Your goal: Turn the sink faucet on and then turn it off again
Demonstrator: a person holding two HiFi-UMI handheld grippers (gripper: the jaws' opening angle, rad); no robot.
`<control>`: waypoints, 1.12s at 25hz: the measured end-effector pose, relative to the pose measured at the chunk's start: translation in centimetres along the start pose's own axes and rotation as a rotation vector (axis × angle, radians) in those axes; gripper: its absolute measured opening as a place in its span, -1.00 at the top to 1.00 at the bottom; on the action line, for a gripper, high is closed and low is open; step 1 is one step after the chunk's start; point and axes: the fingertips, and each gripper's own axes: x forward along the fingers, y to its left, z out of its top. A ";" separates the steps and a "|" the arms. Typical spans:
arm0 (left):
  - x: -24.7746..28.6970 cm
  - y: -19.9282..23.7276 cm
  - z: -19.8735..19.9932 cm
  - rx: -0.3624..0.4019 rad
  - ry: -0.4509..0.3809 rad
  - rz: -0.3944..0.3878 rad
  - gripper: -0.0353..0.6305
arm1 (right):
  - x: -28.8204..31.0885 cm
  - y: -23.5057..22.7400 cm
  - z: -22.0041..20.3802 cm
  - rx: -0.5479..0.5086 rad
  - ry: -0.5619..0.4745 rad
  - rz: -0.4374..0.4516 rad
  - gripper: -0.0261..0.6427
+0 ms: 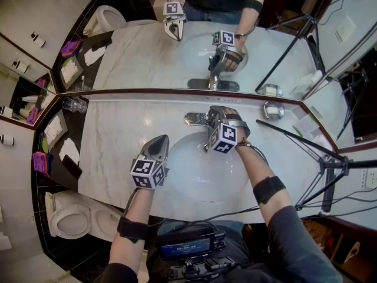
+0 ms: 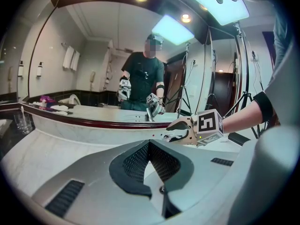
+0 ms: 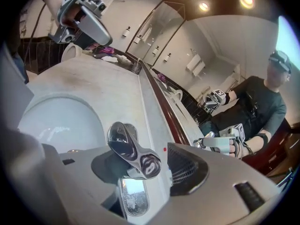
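The chrome faucet [image 1: 195,118] stands at the back of the white sink basin [image 1: 194,173] in a marble counter. My right gripper [image 1: 214,114] is over the faucet. In the right gripper view its jaws stand apart around the faucet lever [image 3: 129,149], and a gap shows between the lever and the right pad [image 3: 187,168]. My right gripper [image 3: 145,165] points down at the spout and counter. My left gripper [image 1: 160,139] hovers over the basin's left rim, apart from the faucet, and is shut and empty [image 2: 149,143]. I cannot tell whether water runs.
A wall mirror [image 1: 147,58] rises behind the counter and doubles the scene. A glass tumbler [image 1: 74,104] stands at the back left and a small metal dish [image 1: 274,109] at the back right. Tripod legs [image 1: 294,135] cross the counter's right end. A toilet [image 1: 69,221] is at the lower left.
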 end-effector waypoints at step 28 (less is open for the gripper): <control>-0.7 -0.3 1.1 -0.012 -0.035 -0.002 0.89 | -1.2 -0.2 -0.9 0.107 0.060 0.048 0.11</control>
